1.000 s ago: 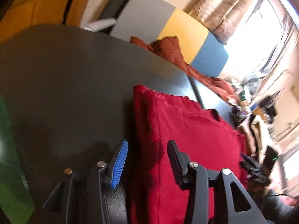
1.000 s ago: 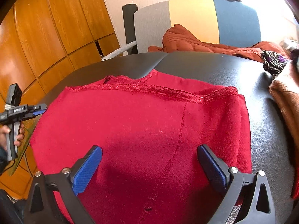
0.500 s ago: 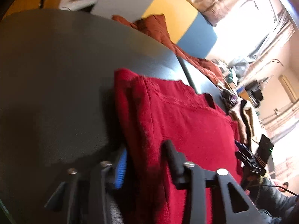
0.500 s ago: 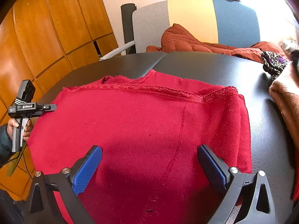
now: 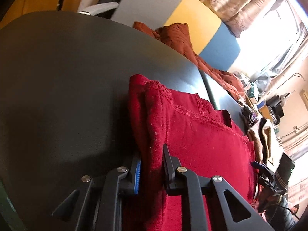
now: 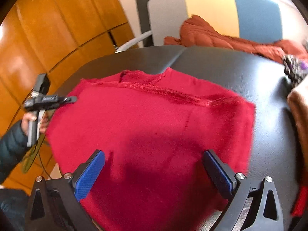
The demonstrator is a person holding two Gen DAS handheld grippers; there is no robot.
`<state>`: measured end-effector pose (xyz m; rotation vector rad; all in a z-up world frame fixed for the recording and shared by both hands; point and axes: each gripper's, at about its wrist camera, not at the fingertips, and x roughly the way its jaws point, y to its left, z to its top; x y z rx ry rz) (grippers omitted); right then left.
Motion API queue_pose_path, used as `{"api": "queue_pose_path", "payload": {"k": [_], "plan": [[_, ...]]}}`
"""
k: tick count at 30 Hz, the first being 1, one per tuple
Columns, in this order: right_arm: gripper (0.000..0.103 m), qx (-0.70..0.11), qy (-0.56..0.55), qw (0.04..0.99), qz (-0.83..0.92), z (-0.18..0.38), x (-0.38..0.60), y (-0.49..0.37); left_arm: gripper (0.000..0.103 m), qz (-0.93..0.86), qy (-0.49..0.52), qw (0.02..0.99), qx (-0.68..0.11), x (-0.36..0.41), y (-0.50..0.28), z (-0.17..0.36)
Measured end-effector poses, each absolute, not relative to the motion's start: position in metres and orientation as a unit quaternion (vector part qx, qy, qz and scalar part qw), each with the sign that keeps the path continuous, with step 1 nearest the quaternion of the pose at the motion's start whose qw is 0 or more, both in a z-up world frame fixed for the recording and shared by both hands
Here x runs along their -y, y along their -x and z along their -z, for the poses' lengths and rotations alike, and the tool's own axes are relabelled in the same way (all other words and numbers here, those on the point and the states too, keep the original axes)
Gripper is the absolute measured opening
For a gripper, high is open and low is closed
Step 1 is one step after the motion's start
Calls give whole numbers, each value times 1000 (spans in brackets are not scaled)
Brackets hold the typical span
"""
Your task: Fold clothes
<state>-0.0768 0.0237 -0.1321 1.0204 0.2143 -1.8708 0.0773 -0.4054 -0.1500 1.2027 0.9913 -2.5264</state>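
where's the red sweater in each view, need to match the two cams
Left wrist: the red sweater fills the lower centre and right, its near edge pinched in the left claw.
Right wrist: it spreads across the middle of the black table, beneath the open right claw.
Shared landmark: the grey, yellow and blue chair back beyond the table.

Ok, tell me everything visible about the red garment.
The red garment is a fuzzy knit, folded into a rough rectangle, lying flat on the black table. A lace-like trim crosses its far edge. The left tongs pinch its layered left edge; the right tongs hover open over its near side.
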Motion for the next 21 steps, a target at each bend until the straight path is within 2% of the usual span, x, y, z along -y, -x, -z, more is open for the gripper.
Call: {"api": "queue_pose_path", "payload": {"k": [5,13,21], "plan": [[102,-105,-424,506,743,130,-29,75,16,850,-390,63,-350,395,-81,123],[102,-145,-425,488,749,153,-30,76,15,850,-349,3,-395,360,-78,69],[102,-112,-409,480,768,158,-36,76,15,849,-324,-73,-411,283,-31,18]]}}
